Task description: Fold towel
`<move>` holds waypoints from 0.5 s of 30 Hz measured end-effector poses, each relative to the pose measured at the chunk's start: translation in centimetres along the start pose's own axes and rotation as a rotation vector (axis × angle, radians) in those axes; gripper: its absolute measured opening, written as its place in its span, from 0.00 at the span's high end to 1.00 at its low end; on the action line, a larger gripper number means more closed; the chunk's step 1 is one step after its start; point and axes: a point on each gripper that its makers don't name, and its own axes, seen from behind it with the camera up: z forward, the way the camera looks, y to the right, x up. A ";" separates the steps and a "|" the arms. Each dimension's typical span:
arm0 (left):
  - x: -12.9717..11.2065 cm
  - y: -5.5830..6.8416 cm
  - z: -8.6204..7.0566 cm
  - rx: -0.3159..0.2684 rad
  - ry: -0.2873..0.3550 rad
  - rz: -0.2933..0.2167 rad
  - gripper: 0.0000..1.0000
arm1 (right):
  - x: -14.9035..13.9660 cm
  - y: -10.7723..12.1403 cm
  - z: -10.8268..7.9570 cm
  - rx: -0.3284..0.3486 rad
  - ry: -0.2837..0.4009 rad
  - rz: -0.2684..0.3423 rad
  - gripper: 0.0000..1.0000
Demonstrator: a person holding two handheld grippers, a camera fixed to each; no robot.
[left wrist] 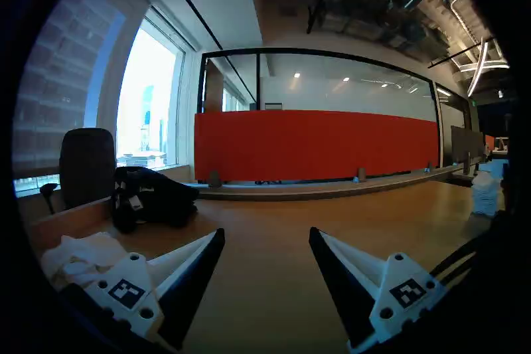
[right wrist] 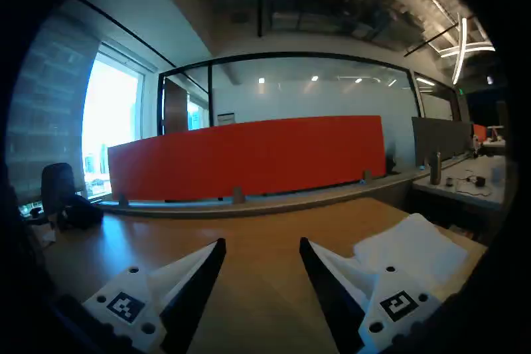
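Note:
In the right gripper view a white folded towel [right wrist: 415, 248] lies on the wooden table [right wrist: 265, 221], just right of my right gripper [right wrist: 262, 242], partly behind its right finger. That gripper is open, nothing between its fingers. In the left gripper view my left gripper [left wrist: 267, 233] is open over bare wood [left wrist: 279, 221], holding nothing. A crumpled white cloth [left wrist: 76, 254] lies at the table's left edge, partly hidden by the left finger. At the far right a pale folded cloth [left wrist: 484, 193] sits near the table edge.
A black bag [left wrist: 149, 198] rests on the table's back left, with a dark office chair [left wrist: 86, 165] behind it. A red divider panel [left wrist: 312, 145] runs along the table's far edge. Another desk [right wrist: 464, 184] with a bottle and small items stands at right.

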 end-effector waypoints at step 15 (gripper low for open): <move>0.0 0.1 0.0 0.000 0.000 0.000 0.06 | -2.5 -0.2 -0.1 0.005 -0.009 0.026 0.14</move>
